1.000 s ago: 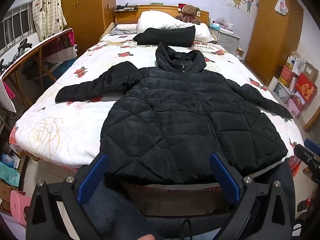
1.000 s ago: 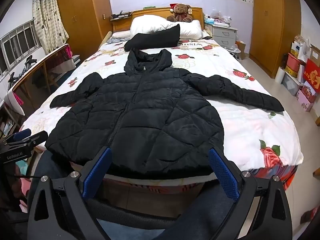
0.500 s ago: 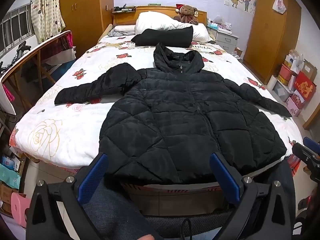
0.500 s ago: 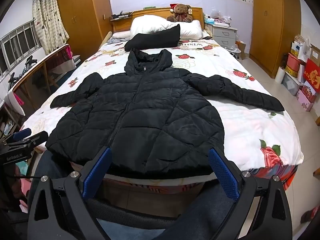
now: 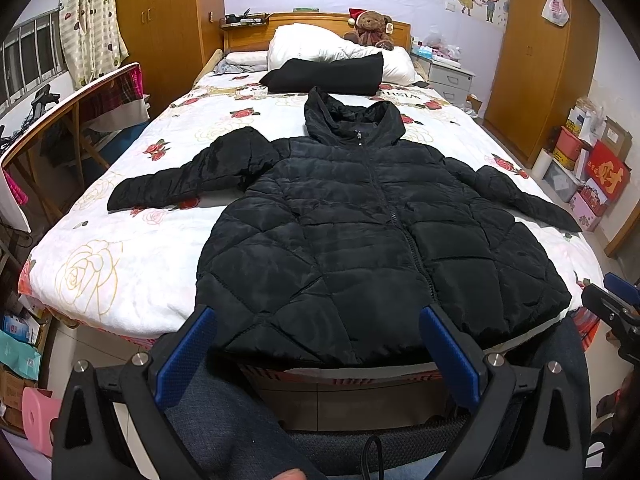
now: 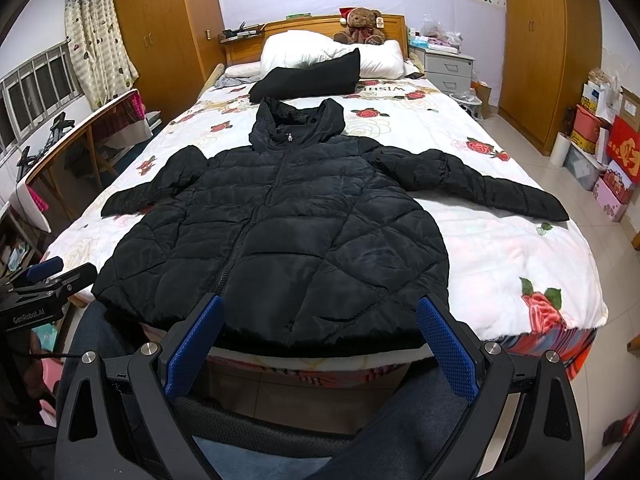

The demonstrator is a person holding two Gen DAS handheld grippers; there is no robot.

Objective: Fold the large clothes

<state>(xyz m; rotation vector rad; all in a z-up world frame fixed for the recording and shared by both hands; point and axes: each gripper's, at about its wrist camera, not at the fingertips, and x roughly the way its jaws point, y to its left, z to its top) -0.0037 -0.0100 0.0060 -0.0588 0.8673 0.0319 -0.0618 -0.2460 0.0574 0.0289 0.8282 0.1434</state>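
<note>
Two grippers hang wide apart and empty at the foot of a bed [image 5: 100, 276], where a black hooded puffer jacket [image 5: 360, 240] lies face up, zipped, sleeves spread. Seen from the left gripper [image 5: 318, 354], the hem sits just past the fingertips at 12 o'clock, the left sleeve [image 5: 188, 178] reaches toward 10 o'clock and the hood [image 5: 352, 120] points on to a folded black garment [image 5: 328, 76] by the pillows [image 5: 332, 46]. From the right gripper [image 6: 318, 346], the right sleeve [image 6: 480, 184] stretches toward 2 o'clock. No fold appears begun. A clean first fold likely means each gripper pinching a cuff, or the hem corner on its own side, then carrying it across the zip line slowly, since the puffy quilting tends to spring back. Pinching deep should keep the slick shell from slipping.
</note>
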